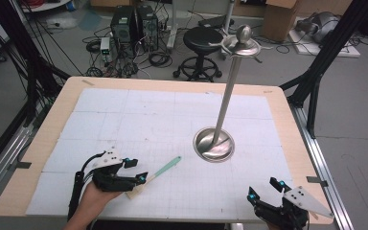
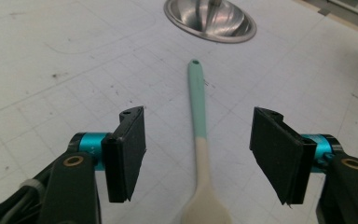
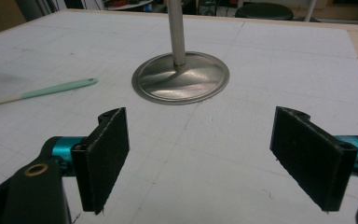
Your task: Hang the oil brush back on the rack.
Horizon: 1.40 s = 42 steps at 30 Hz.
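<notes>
- High view: I find my left gripper [image 1: 135,170] at the near-left of the white gridded table mat [image 1: 124,120], jaws spread wide and holding nothing. The mint-green and pale wooden spoon [image 1: 157,174] lies flat on the mat, its bowl end under the gripper tips and its green handle pointing toward the polished steel stand with round base, tall pole and hooked top [image 1: 214,143]. The right gripper [image 1: 264,189] waits at the near-right edge, well apart from both.
- Left gripper view: the spoon [image 2: 200,140] runs up the middle between the two pads [image 2: 128,151], touching neither. In my judgement the step in hand is the pick-up. I should lower until the pads straddle the pale neck just above the bowl, keep the spoon centred, then close squarely so it does not twist or skate across the mat.
- Right gripper view: jaws wide apart and empty, facing the stand's base [image 3: 181,83]; the spoon [image 3: 51,90] lies off to the left. I would hold this gripper clear until the lift is secure.
</notes>
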Motion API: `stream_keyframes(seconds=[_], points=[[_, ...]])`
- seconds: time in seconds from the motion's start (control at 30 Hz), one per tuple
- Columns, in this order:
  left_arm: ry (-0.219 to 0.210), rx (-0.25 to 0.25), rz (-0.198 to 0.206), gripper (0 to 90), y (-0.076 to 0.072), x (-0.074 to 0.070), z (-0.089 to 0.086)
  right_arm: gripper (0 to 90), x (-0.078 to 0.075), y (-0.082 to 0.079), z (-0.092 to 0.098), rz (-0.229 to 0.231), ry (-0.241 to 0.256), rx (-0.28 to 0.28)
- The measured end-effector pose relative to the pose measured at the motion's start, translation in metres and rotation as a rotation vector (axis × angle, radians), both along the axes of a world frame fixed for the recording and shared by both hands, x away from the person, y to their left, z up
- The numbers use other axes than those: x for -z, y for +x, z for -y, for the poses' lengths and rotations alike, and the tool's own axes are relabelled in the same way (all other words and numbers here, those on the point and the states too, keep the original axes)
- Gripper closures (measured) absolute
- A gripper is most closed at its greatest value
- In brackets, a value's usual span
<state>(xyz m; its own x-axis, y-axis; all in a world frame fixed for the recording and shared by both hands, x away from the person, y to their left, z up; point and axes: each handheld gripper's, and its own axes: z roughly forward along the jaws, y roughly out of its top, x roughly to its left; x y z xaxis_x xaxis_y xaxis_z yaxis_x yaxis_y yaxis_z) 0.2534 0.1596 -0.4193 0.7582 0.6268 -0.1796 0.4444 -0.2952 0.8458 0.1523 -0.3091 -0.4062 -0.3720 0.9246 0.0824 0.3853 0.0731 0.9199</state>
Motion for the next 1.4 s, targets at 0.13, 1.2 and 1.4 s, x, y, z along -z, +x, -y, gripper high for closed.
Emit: stream_keyframes(seconds=[0.13, 1.2, 1.4], points=[[0.037, 0.019, -0.019, 42.7, 0.002, 0.005, 0.008, 18.3, 0.0, 0.001, 0.0, 0.0, -0.007, -0.006], [0.27, 0.074, 0.005, 77.5, 0.005, 0.021, 0.046, 18.3, -0.002, 0.0, -0.001, 0.004, -0.008, -0.002], [0.257, 0.082, -0.012, 81.4, 0.007, 0.022, 0.045, 18.3, -0.001, 0.0, -0.001, 0.004, -0.007, -0.005]])
